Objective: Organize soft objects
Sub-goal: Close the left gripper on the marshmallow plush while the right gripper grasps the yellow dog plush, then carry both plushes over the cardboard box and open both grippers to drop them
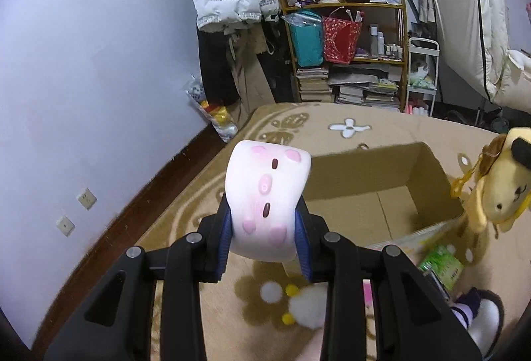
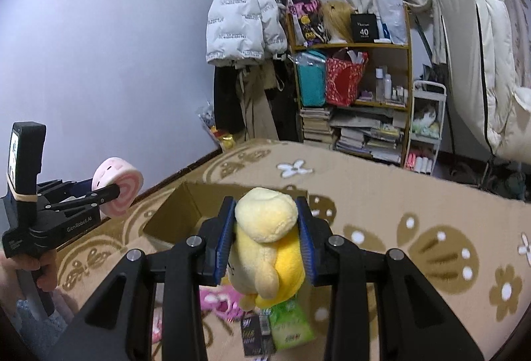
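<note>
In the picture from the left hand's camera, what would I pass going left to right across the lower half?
Wall sockets → pink-and-white roll-shaped soft toy clamped in the left gripper → open cardboard box → yellow plush dog at the right edge.

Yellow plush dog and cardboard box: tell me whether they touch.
Apart. The left wrist view shows the yellow plush dog hanging beside and above the cardboard box, with rug visible between them; the right hand-held gripper holds it.

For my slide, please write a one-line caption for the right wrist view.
Right gripper holds a yellow plush above the open box; left gripper holds a pink roll.
</note>
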Tool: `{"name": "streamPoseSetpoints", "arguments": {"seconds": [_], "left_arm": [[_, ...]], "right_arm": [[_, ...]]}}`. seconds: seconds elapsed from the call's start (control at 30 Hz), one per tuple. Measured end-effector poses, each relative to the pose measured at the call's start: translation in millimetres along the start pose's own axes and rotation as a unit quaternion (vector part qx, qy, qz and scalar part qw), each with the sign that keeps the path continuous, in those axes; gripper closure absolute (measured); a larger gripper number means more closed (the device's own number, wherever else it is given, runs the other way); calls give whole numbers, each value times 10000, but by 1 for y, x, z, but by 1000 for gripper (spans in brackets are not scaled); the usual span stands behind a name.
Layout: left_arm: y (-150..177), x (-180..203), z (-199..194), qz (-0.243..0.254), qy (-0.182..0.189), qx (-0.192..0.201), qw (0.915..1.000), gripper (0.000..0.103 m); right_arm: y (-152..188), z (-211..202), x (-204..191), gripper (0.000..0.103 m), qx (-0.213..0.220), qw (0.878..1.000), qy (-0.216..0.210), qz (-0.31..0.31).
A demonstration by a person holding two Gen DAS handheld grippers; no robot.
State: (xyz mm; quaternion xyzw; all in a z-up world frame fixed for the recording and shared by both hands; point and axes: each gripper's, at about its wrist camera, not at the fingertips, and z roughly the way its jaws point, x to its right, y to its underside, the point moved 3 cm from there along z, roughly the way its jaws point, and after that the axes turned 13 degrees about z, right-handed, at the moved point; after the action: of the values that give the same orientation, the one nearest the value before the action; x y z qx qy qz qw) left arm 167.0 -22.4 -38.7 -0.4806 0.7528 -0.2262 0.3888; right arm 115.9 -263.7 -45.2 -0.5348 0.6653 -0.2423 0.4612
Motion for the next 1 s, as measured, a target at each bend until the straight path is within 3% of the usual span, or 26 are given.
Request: {"name": "streamPoseSetpoints", "arguments": {"seconds": [0.2,0.4,0.73,1.0], "left_arm": [[-25,-6,18,208,-39,116,9997,70],[-35,-2,42,341,1,154,9993,70],[-24,17,81,258,306,-13,9992,69],[-18,25,96,146,520,-135,9984,63]], "right_arm": [[-20,24,3,66,75,9997,-32,-208],[-29,48,10,66,41,9991,-365,-217],[-9,83,19,65,-241,9981,-567,-61],[4,103,24,62,-519,9961,-705,71]]}}
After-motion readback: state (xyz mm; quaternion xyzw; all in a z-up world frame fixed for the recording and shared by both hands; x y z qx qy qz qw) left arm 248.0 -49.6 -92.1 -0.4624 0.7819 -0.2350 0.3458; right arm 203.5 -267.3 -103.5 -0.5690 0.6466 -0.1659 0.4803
